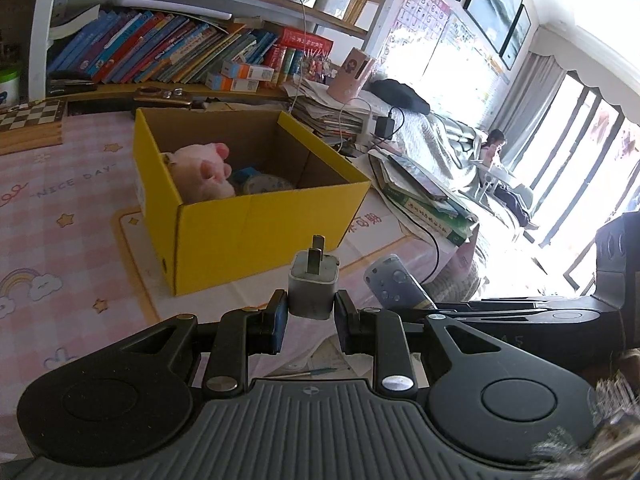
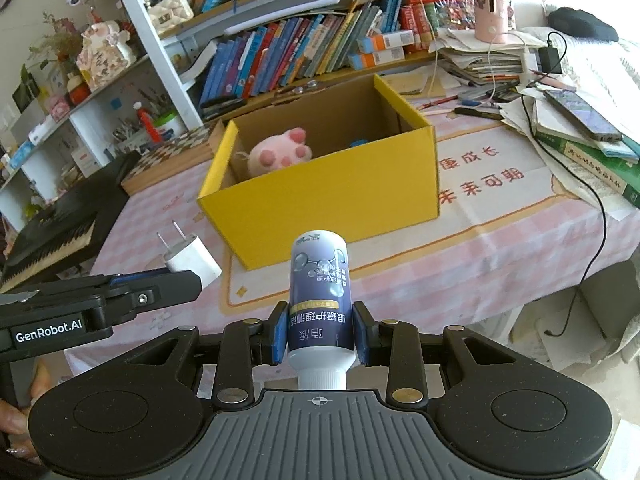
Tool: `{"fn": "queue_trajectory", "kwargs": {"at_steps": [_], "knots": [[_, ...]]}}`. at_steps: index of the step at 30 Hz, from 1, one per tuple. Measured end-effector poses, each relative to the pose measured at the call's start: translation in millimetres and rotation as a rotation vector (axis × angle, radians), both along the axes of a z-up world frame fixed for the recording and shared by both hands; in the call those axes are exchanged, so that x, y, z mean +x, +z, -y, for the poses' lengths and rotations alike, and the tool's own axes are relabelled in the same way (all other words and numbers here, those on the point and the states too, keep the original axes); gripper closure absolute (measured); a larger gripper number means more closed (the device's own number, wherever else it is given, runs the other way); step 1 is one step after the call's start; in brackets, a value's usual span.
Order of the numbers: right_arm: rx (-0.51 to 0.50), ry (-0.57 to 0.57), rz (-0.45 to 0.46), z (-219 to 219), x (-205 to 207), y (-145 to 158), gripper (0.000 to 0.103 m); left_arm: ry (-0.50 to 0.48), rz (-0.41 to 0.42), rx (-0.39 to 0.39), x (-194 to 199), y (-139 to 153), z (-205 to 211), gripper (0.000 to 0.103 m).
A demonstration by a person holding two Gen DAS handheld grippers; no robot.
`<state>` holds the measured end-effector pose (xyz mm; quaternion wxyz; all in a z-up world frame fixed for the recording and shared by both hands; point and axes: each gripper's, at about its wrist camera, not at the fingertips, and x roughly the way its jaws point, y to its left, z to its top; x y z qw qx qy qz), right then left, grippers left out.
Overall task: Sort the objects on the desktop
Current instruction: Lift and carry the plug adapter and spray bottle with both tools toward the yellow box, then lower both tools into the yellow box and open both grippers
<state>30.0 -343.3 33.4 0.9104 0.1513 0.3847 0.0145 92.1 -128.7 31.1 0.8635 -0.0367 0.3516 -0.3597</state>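
My left gripper is shut on a white plug charger, prongs pointing away, held above the table's near edge in front of the yellow cardboard box. My right gripper is shut on a dark-blue cleaner bottle, white cap toward me, also held in front of the box. The box is open and holds a pink plush paw and a blue alarm clock. In the right wrist view the left gripper with the charger is at the left.
A pink checked cloth covers the table. Book stacks with a phone and a black cable lie at the right. A chessboard, bookshelves and a pink cup stand behind the box.
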Motion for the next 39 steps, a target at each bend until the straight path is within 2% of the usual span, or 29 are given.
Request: {"fn": "queue_trajectory", "kwargs": {"at_steps": [7,15,25,30,39], "knots": [[0.001,0.032,0.042,37,27,6,0.07,0.054,0.041,-0.003,18,7,33,0.08],[-0.025,0.106,0.159,63,78,27,0.07,0.141,0.135,-0.003,46,25,59,0.08],[-0.08,0.18,0.249,70,143,40,0.07,0.24,0.246,0.077,94,32,80,0.08],[-0.136,0.237,0.242,56,174,29,0.07,0.247,0.245,0.173,124,16,94,0.08],[-0.25,0.354,0.129,29,209,-8,0.07,0.201,0.177,0.291,149,-22,112,0.08]]}}
